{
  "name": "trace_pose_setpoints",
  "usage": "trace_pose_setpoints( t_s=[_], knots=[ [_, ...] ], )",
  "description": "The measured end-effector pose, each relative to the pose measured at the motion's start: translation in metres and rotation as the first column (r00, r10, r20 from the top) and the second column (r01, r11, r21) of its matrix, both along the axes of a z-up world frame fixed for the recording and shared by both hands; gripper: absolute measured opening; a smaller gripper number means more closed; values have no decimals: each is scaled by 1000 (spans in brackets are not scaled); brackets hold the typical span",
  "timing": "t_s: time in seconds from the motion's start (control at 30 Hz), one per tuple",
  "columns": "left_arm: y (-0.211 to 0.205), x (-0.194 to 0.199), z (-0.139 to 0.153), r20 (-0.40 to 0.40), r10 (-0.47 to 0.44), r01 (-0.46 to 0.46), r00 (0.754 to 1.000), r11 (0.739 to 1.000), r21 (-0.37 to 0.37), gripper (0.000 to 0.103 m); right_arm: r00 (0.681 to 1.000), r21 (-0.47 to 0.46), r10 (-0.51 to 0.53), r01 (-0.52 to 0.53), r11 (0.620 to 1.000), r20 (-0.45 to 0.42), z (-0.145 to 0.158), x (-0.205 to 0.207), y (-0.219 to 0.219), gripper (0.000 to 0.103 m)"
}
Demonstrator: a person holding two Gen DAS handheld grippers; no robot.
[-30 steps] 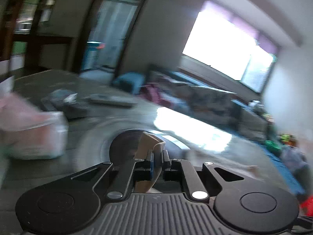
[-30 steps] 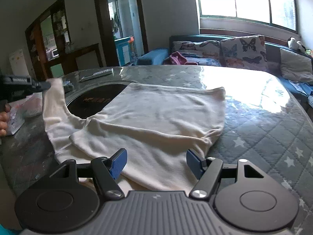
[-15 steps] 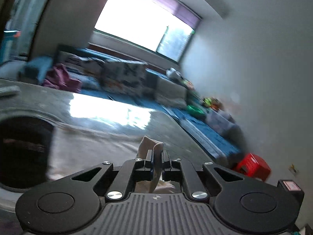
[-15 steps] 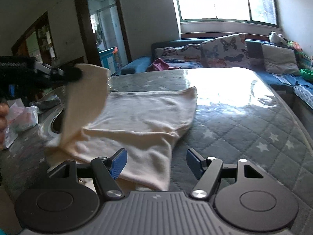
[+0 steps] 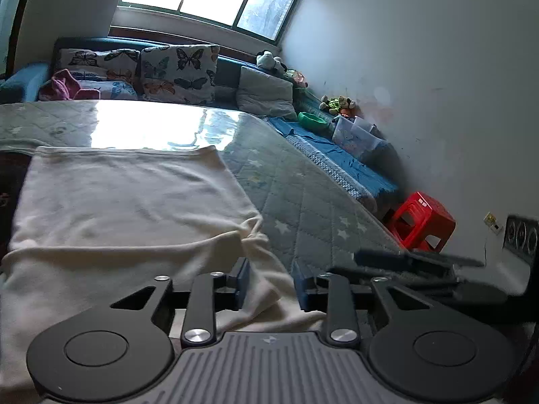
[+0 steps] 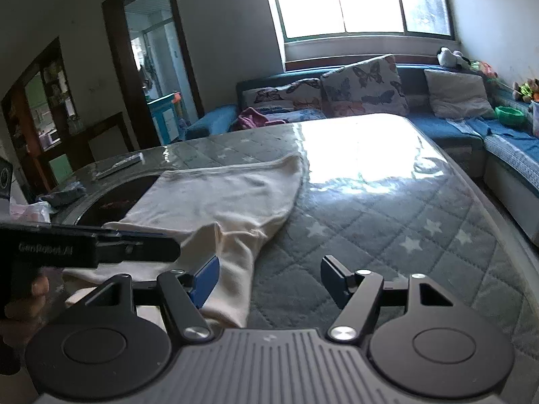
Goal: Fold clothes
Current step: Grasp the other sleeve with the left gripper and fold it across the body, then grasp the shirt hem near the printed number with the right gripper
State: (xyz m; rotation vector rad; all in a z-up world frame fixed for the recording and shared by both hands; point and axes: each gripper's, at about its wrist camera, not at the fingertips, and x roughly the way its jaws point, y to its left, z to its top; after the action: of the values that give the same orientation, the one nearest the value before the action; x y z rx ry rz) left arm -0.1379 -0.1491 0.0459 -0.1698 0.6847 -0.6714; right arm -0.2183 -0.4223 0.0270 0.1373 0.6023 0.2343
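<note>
garment: cream top [image 5: 128,202] lies on quilted worktop [image 5: 320,222] | progress: one sleeve laid across body, further folds left | left gripper [image 5: 269,281]: fingers opening, sleeve cloth loose between | right gripper [image 6: 269,279]: fingers spread, empty, beside hem

Bright window [image 6: 363,0] backlights room, glare on quilted star-pattern table cover [image 6: 404,222]. Blue sofa [image 6: 448,131] with butterfly cushions [image 5: 178,74] under it. White wall [image 5: 421,67] right, red stool [image 5: 421,222] below. Dark doorway [image 6: 151,77] left.
</note>
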Motion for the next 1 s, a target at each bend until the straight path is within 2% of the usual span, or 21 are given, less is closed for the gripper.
trace_pose_setpoints(
  t_s=[0.03,0.17,0.27,0.4,0.63,0.73,0.8,0.93,1.0],
  knots=[
    [8,0,1,4,16,-16,1000,1000,2,39,1000,-3,11,-11,1000,2,1,1,3,66],
    [46,2,4,34,103,-104,994,994,33,42,996,-29,84,-84,996,9,7,14,22,57],
    [75,7,2,44,197,-200,979,977,73,42,990,-43,141,-140,989,8,10,27,40,47],
    [105,12,-6,31,292,-293,956,951,101,40,984,-59,178,-179,982,-24,6,45,62,42],
    [130,15,-27,-15,337,-333,941,935,122,41,983,-107,153,-163,981,-99,-14,48,72,35],
    [133,14,-31,-15,342,-338,940,934,119,42,982,-92,151,-162,982,-118,-18,41,69,30],
    [132,14,-28,-8,339,-335,941,934,121,42,982,-107,152,-164,981,-114,-19,38,70,25],
    [126,14,-20,30,326,-327,945,937,123,42,984,-107,148,-159,982,-99,-12,37,70,4],
    [123,14,-13,58,315,-319,947,940,121,42,986,-108,143,-152,983,-85,-7,35,68,4]
  ],
)
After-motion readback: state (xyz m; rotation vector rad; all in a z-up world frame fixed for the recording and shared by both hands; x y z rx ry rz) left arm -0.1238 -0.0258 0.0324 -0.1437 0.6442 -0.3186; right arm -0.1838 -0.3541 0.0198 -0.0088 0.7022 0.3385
